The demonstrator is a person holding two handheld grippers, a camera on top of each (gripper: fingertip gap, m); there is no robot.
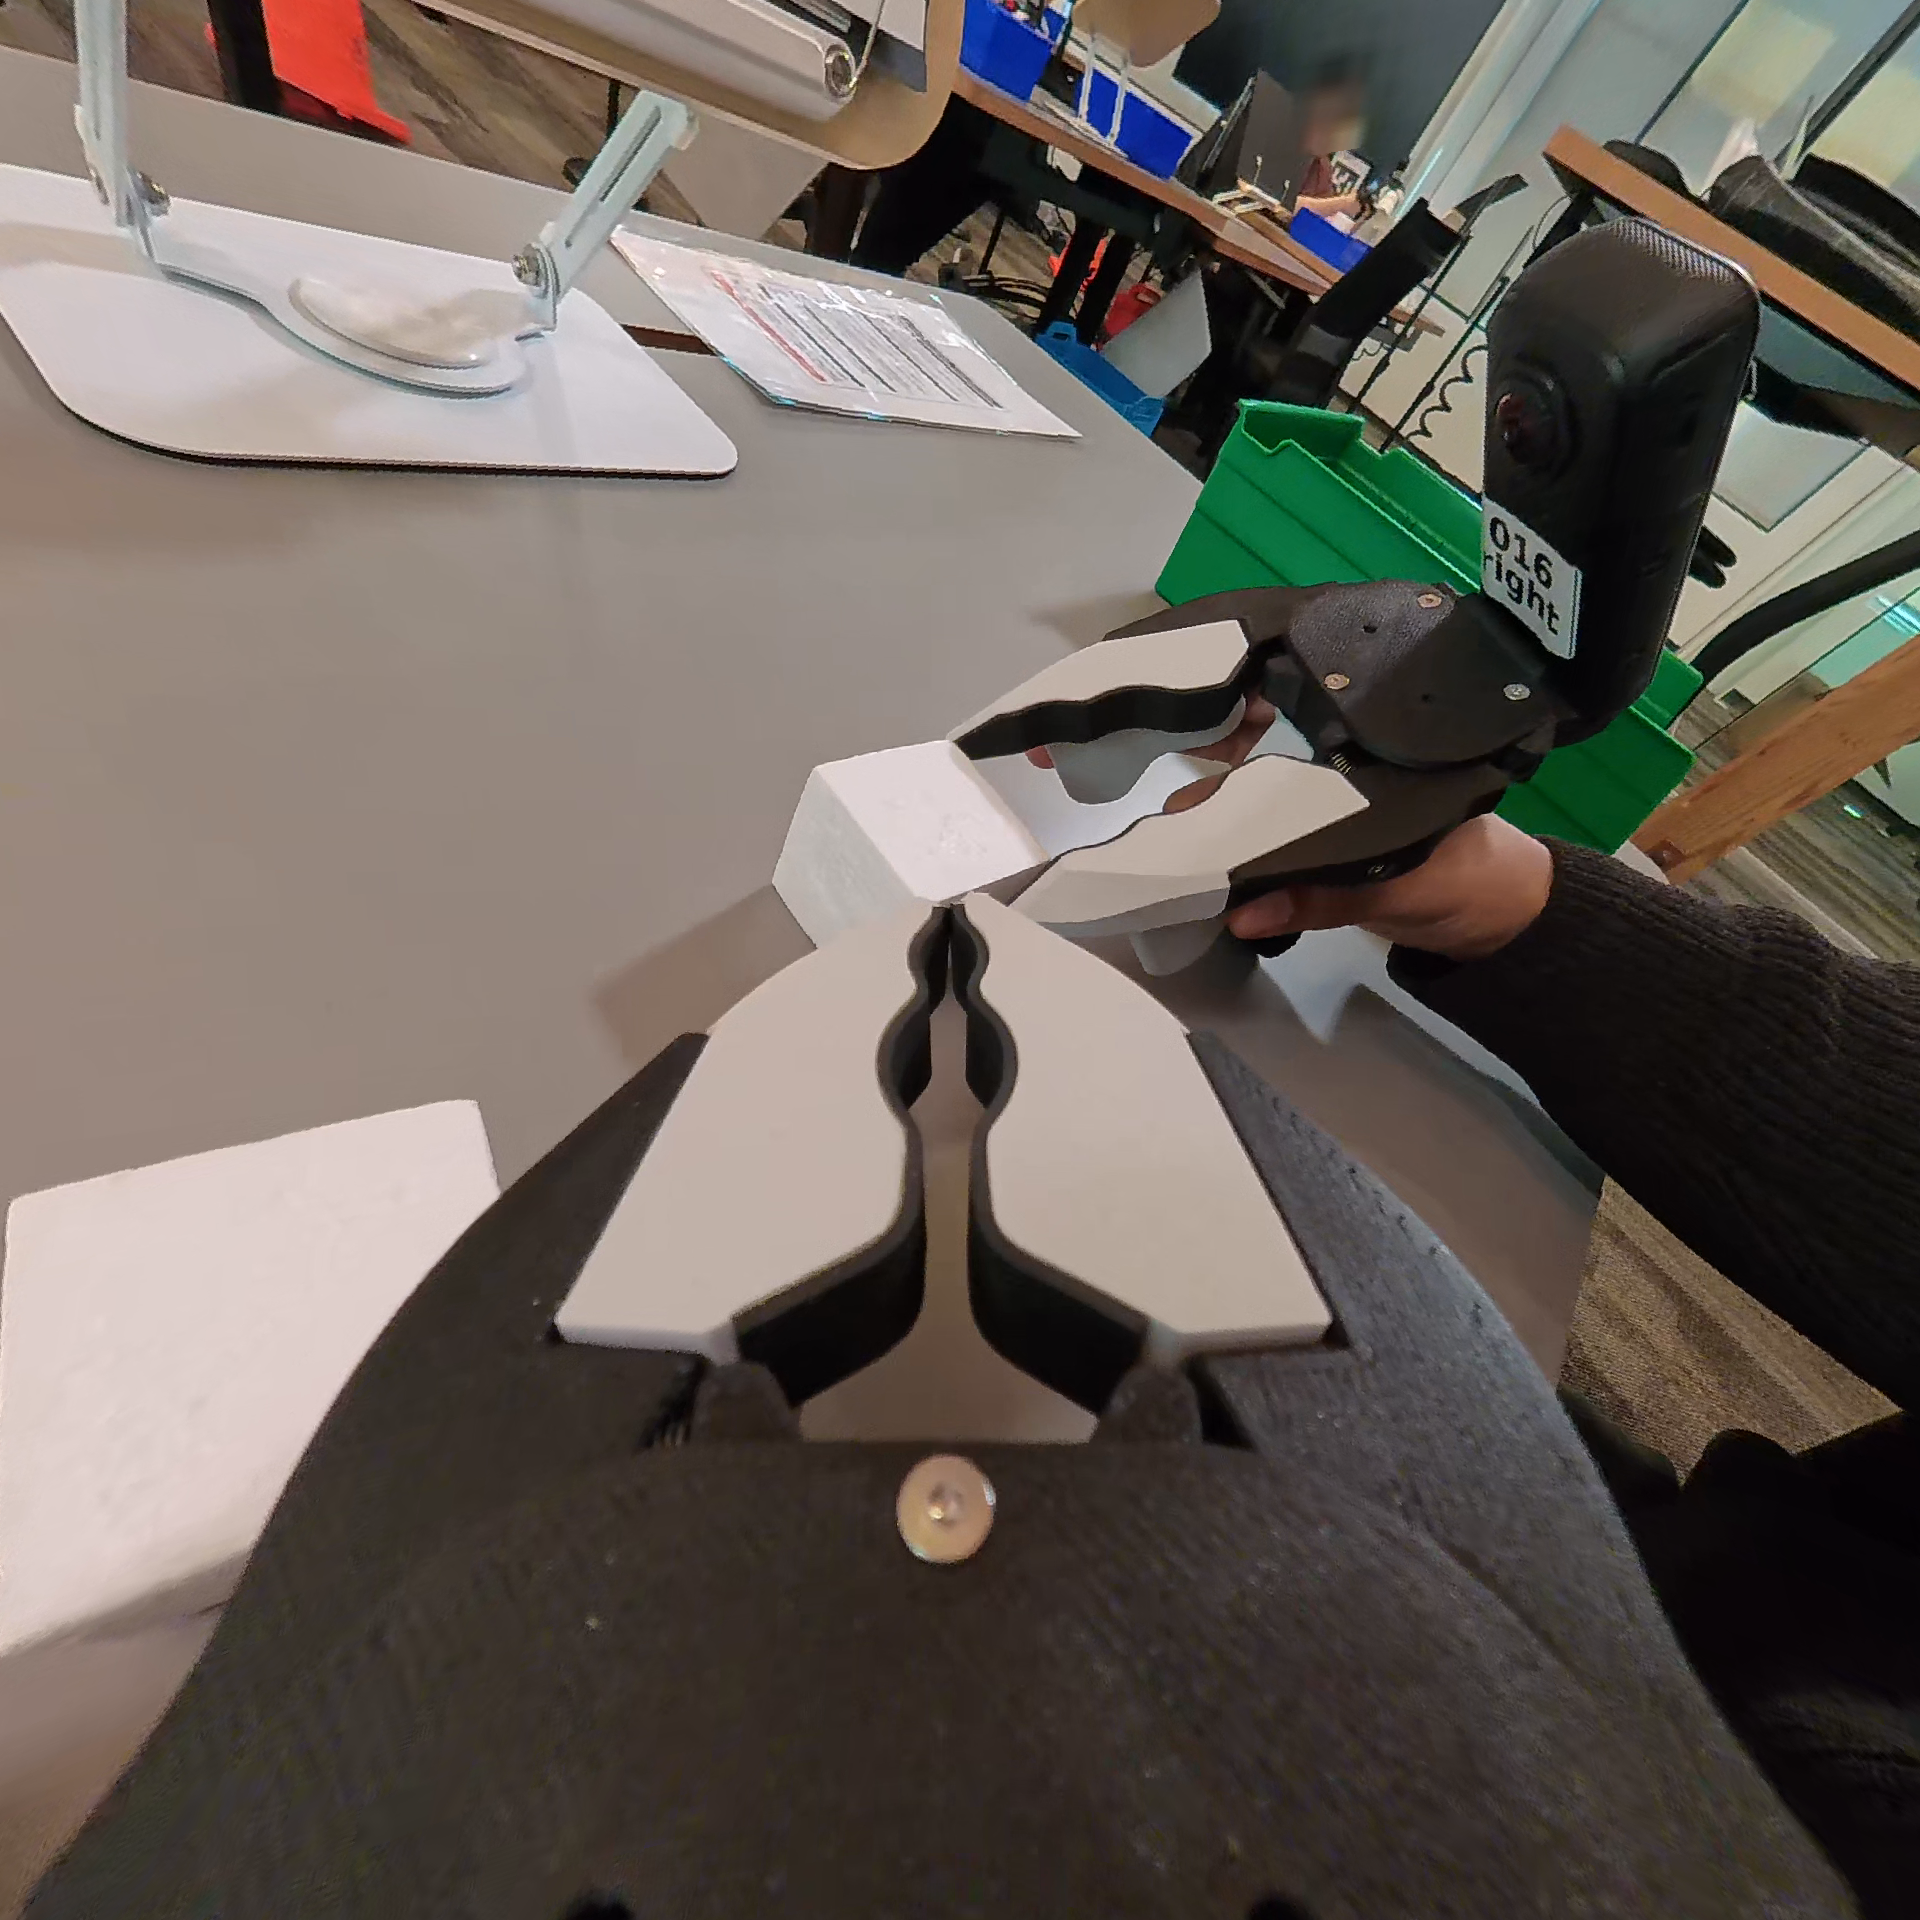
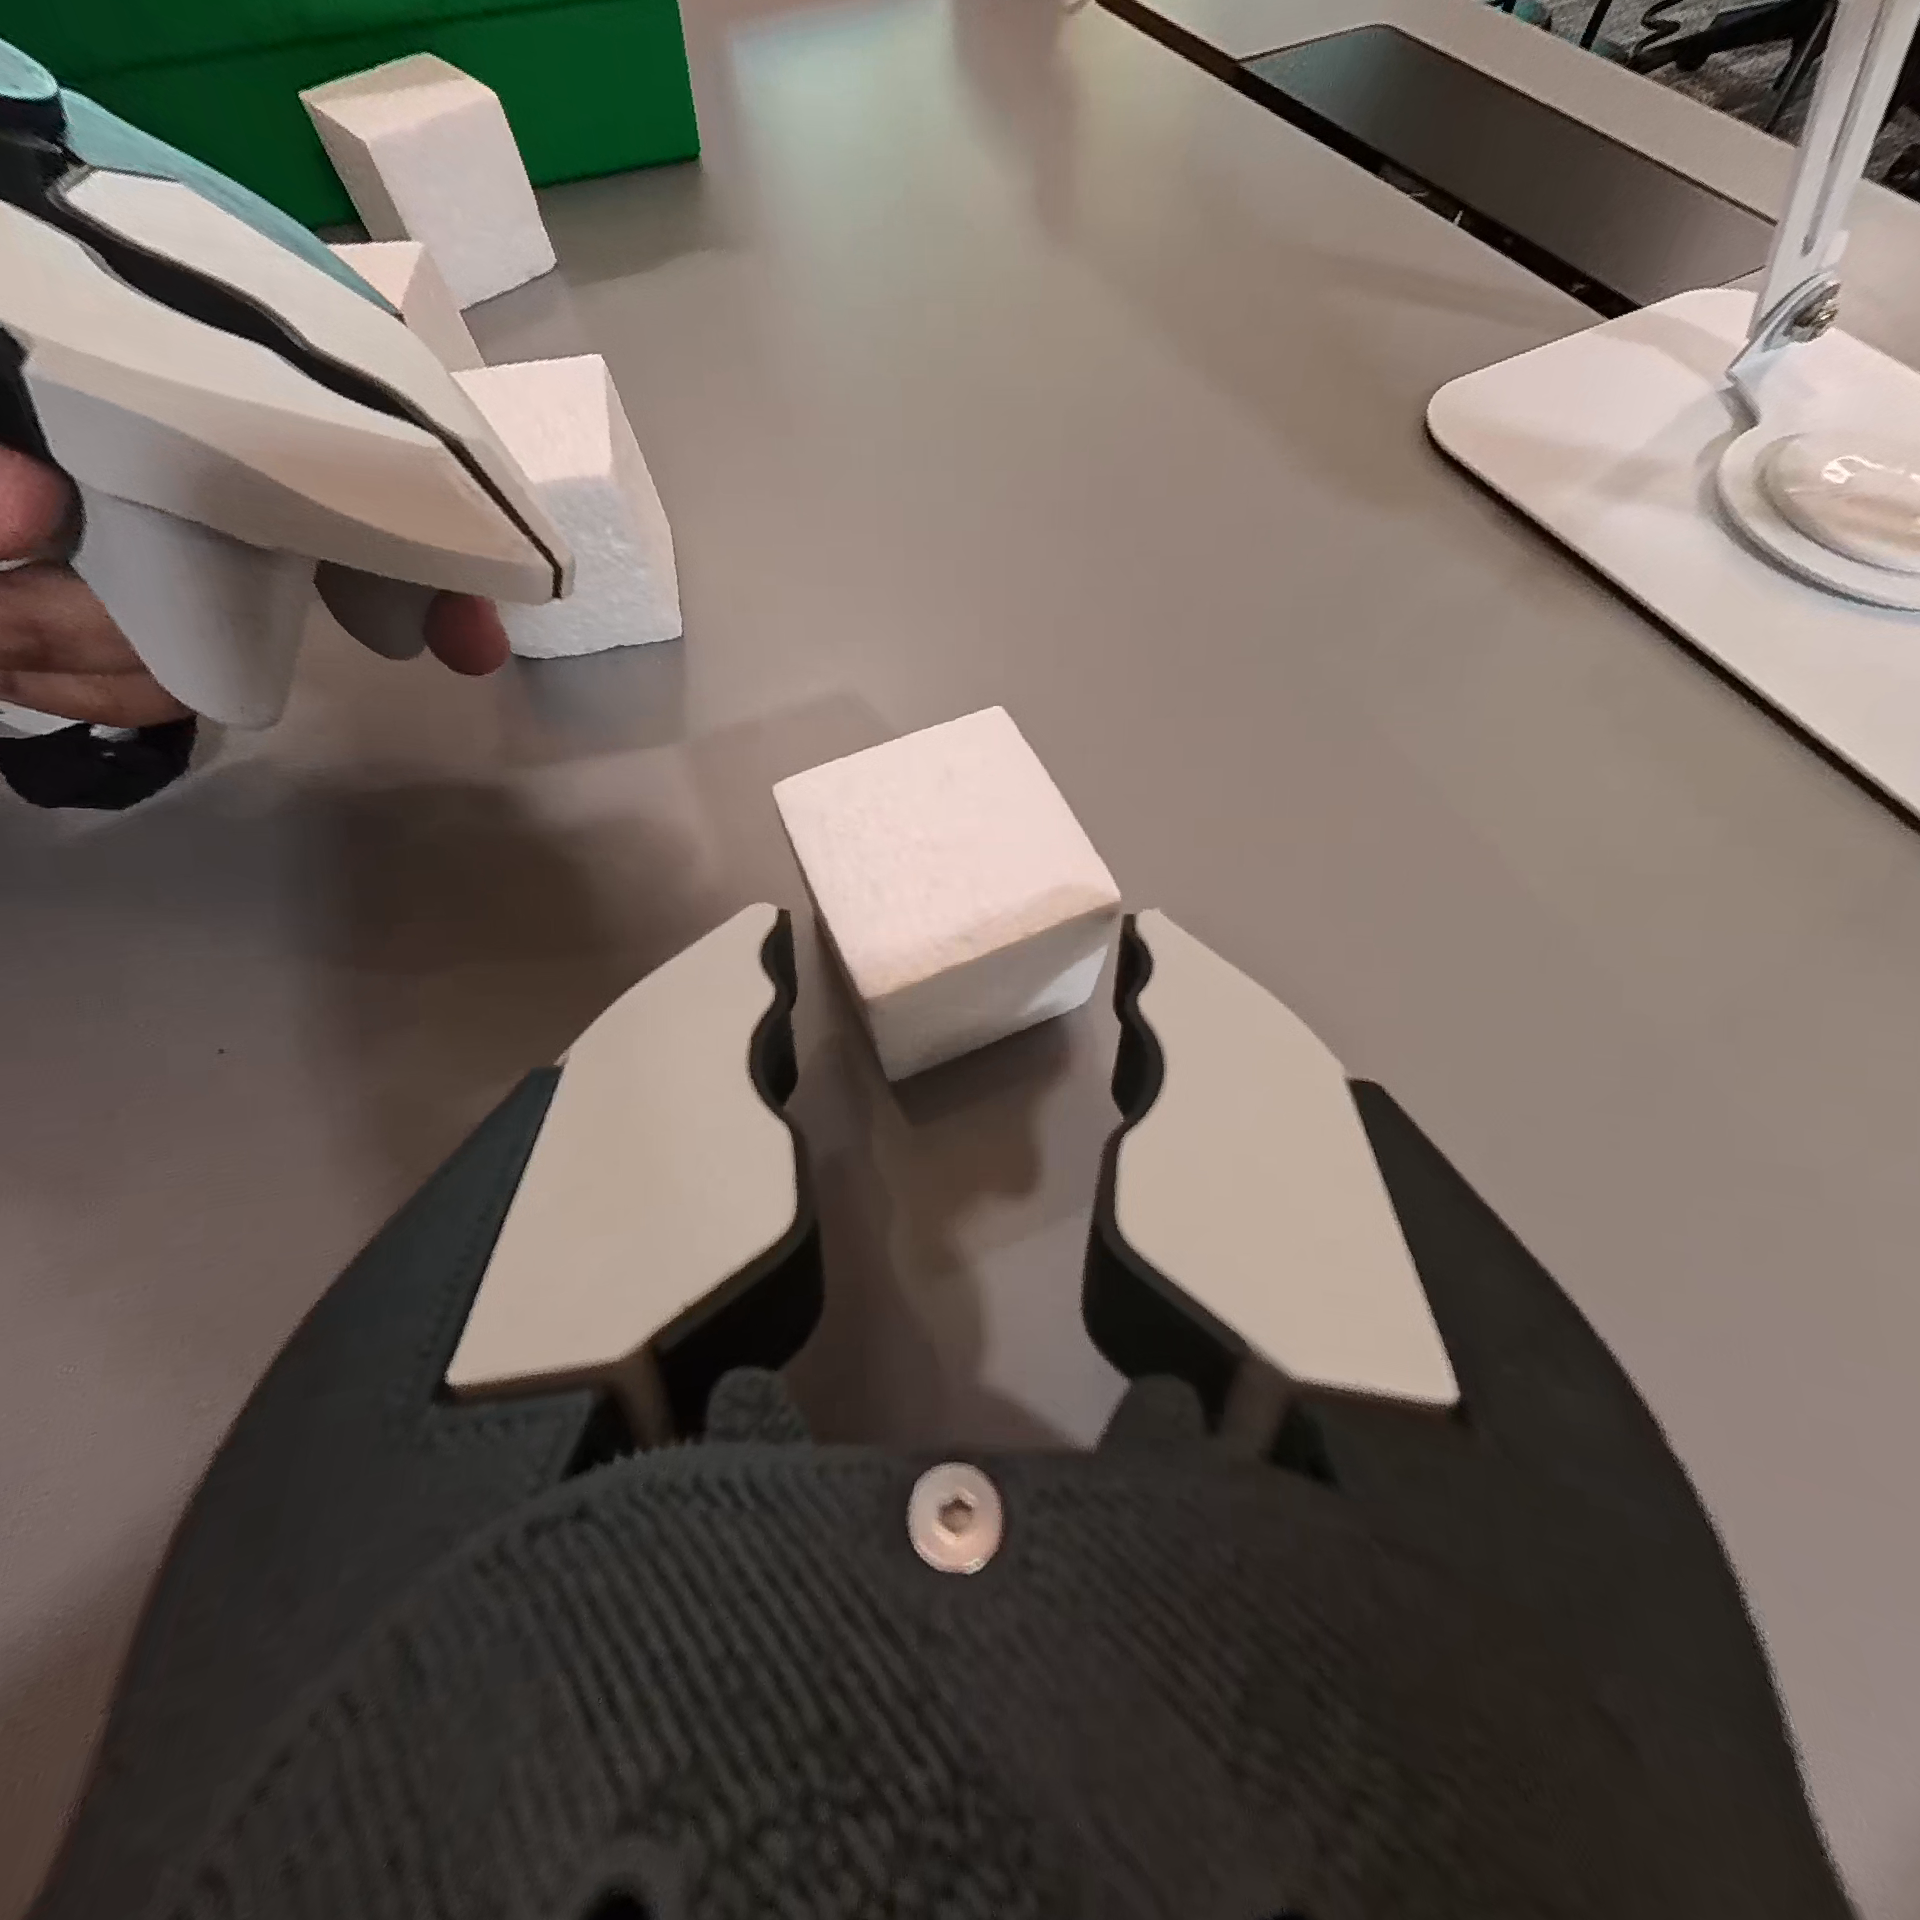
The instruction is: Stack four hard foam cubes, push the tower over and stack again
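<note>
White styrofoam cube [image 2: 943, 883] on the grey table [image 2: 1143, 520] sits just ahead of your right gripper [image 2: 956, 925], fingers spread; it may skid if one fingertip nudges it; your left gripper [image 1: 951, 914] is pressed together, empty.

White foam cube [image 2: 945, 883] [image 1: 904, 842]: matte, grainy, sharp-edged. Sits flat on the grey table [image 2: 1143, 520], one corner turned toward the right gripper [image 2: 951, 925] [image 1: 987, 821]. Lies at the spread fingertips, its near part between them, with a gap on each side and no contact visible.

Second foam block [image 2: 582, 499]: stands on the table well left of the cube, just behind the closed, empty tips of the left gripper [image 2: 551, 571] [image 1: 951, 914].

Taller foam block [image 2: 436, 177]: stands upright farther back. Another piece [image 2: 400, 286] in front of it, mostly hidden.
</note>
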